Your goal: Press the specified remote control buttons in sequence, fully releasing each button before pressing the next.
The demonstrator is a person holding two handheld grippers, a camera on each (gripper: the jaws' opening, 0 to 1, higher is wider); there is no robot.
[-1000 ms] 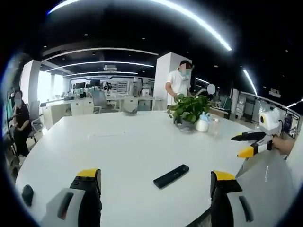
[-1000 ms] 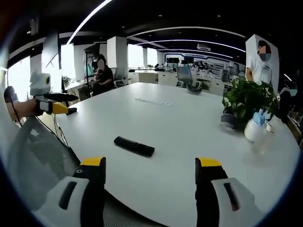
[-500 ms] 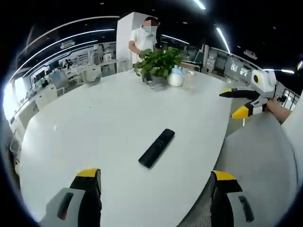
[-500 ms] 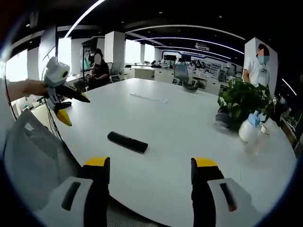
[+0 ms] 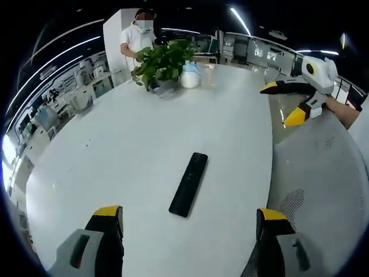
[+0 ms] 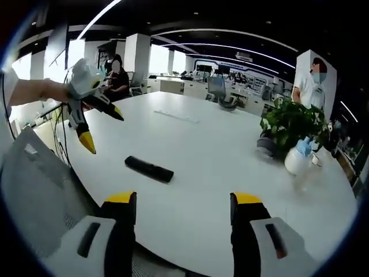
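My left gripper [image 6: 98, 124] has swung in above the remote [image 5: 188, 184]; both grippers released, right gripper [image 5: 282, 104] well apart from the remote.

Bare table [image 5: 115, 150] surrounds the remote [image 5: 188, 184]; potted plant [image 6: 291, 124] stands well apart.

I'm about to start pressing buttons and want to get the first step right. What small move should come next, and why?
Probably bring the left gripper down toward the remote. The remote lies flat on the white table, untouched, with both grippers open and apart from it. In the right gripper view the left gripper hangs above the table edge near the remote's end, closer than the right gripper.
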